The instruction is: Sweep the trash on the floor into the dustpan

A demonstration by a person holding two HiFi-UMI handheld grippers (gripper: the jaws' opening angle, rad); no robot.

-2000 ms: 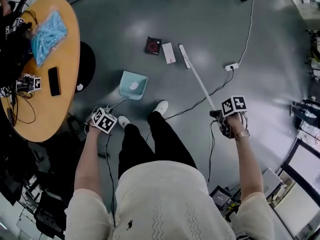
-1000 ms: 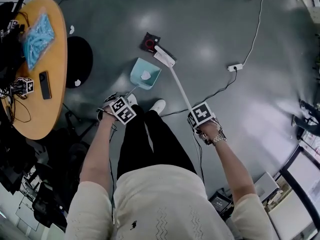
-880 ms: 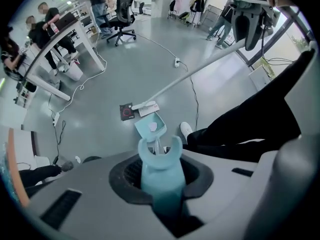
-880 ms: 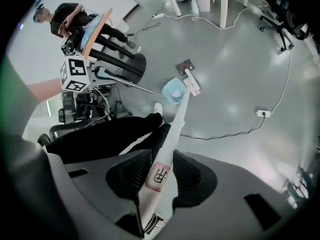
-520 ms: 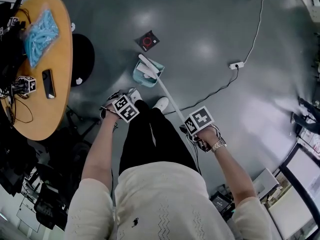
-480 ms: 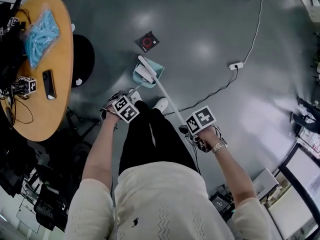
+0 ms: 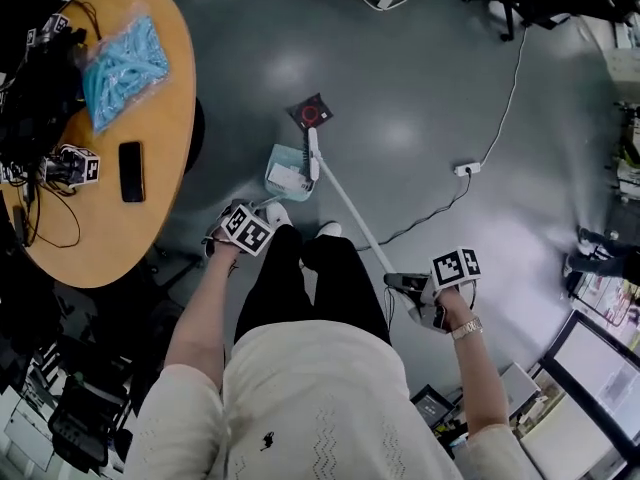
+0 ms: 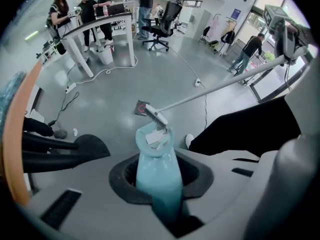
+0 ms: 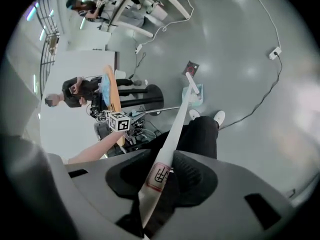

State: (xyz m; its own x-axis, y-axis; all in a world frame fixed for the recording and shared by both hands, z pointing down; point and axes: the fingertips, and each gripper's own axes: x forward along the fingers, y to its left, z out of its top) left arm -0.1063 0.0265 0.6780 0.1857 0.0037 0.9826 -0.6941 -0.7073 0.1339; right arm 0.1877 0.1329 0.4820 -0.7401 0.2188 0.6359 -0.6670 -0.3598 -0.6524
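My left gripper (image 7: 248,226) pinches the dustpan (image 7: 283,158) handle and my right gripper (image 7: 413,286) clamps the broom (image 7: 350,208), whose stick runs forward-left to the pan's mouth, with a black packet (image 7: 311,113) lying just beyond.

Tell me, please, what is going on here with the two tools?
A person is sweeping a grey floor, with a gripper in each hand. The left gripper is shut on the handle of a light-blue dustpan. The right gripper is shut on the white broom. The broom head sits at the dustpan's open edge. A white piece lies inside it. A black packet with a red ring lies just beyond, not yet swept in.
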